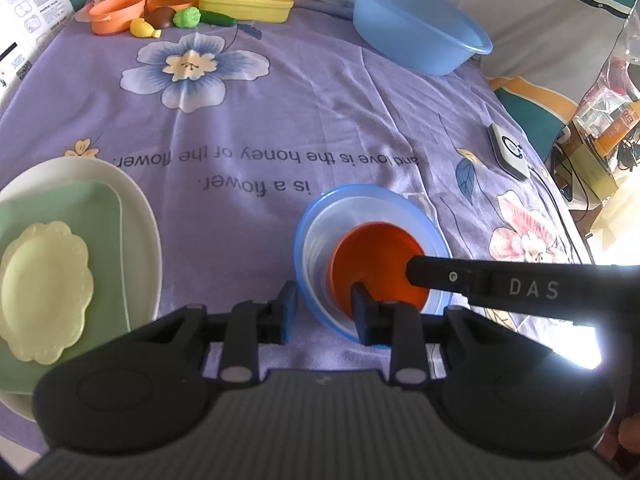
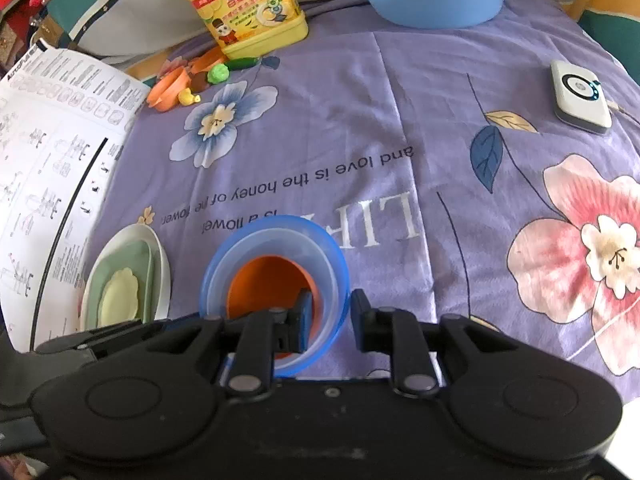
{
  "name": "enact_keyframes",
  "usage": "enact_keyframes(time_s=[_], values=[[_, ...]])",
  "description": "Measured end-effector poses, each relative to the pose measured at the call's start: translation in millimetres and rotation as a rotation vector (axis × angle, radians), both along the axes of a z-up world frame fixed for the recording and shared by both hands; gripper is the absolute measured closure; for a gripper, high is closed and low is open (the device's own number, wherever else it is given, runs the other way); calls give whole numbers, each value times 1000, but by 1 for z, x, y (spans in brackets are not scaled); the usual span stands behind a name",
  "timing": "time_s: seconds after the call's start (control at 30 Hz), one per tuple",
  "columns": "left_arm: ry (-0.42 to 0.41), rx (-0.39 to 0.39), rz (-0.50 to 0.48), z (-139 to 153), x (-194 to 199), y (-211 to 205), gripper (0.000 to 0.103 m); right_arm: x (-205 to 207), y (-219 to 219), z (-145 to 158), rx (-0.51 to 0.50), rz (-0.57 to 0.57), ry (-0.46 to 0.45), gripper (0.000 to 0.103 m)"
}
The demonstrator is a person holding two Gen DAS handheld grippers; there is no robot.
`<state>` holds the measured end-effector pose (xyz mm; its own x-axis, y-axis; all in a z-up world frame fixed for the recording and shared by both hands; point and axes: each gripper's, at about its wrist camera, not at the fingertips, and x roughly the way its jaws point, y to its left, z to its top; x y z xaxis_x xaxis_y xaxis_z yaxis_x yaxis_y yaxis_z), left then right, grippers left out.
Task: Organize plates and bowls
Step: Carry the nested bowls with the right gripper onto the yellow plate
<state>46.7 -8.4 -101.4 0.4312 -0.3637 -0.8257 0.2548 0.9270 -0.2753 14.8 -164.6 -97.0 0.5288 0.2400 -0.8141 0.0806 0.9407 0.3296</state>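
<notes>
A stack of bowls stands on the purple flowered cloth: an orange bowl nested in a clear bowl inside a blue bowl. My left gripper straddles the near left rim of the stack, one finger outside and one inside, with a gap between pads and rim. My right gripper straddles the right rim of the same stack, one finger inside the bowls and one outside. A white oval plate at the left holds a green plate and a small pale yellow scalloped plate.
A large blue basin sits at the back. A yellow detergent bottle, an orange toy bowl and toy foods stand at the back left. A white device lies at the right. A printed sheet lies left.
</notes>
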Motion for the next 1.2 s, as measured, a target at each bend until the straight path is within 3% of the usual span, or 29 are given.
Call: enact_keyframes(time_s=[0.2,0.27,0.33,0.6,0.93,1.2], values=[[6,15,21,-2,3,2,65,5,-1,-2,-6,13,5,82],[11,13,21,-3,5,2,66,7,0,-4,-8,15,4,82],[5,16,12,-1,4,0,75,7,2,-3,-17,20,-2,82],[0,42,37,11,5,3,76,15,8,6,-28,52,-2,83],[-51,52,174,42,4,74,76,39,77,39,-33,203,-40,83],[-57,66,290,46,-9,142,76,52,152,42,-38,336,-31,83]])
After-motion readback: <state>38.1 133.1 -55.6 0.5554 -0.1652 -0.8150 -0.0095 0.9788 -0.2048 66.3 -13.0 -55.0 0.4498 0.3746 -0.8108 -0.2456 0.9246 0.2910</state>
